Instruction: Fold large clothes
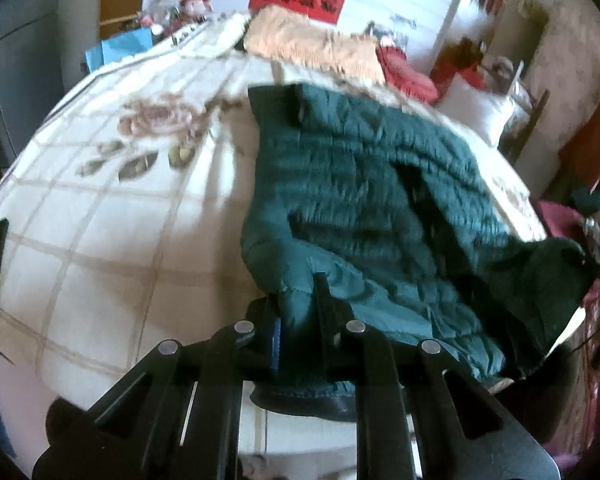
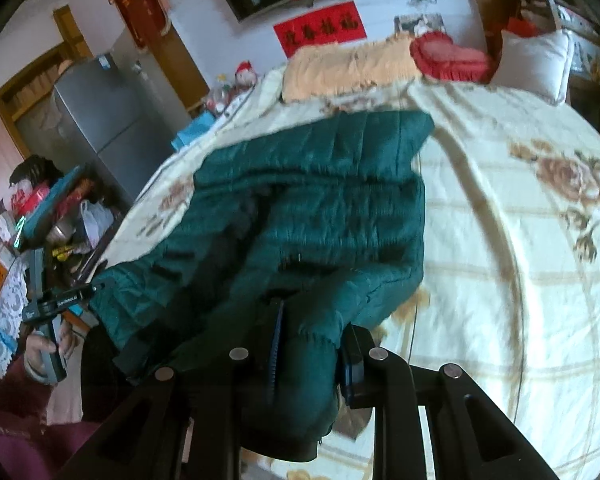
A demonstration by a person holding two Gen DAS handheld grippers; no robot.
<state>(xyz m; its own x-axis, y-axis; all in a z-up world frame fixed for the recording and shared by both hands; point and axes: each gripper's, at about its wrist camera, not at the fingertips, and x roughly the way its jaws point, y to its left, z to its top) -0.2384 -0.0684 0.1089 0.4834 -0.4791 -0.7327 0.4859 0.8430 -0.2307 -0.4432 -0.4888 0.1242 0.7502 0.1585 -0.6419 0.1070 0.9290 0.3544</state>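
Currently both pinch the green jacket (image 1: 380,184) lying on the bed (image 1: 100,240): left hand-held gripper (image 1: 296,308) and right hand-held gripper (image 2: 312,344) clamp its near edge; next, probably carry that edge toward the far side.

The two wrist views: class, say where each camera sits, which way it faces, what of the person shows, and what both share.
Left wrist: rides the left gripper, looking down its fingers across the bed; no part of the person shows.
Right wrist: rides the right gripper, facing the same bed; a hand holding the other gripper shows at left.
Shared: the green quilted jacket, clamped by both grippers, and the red wall banner.
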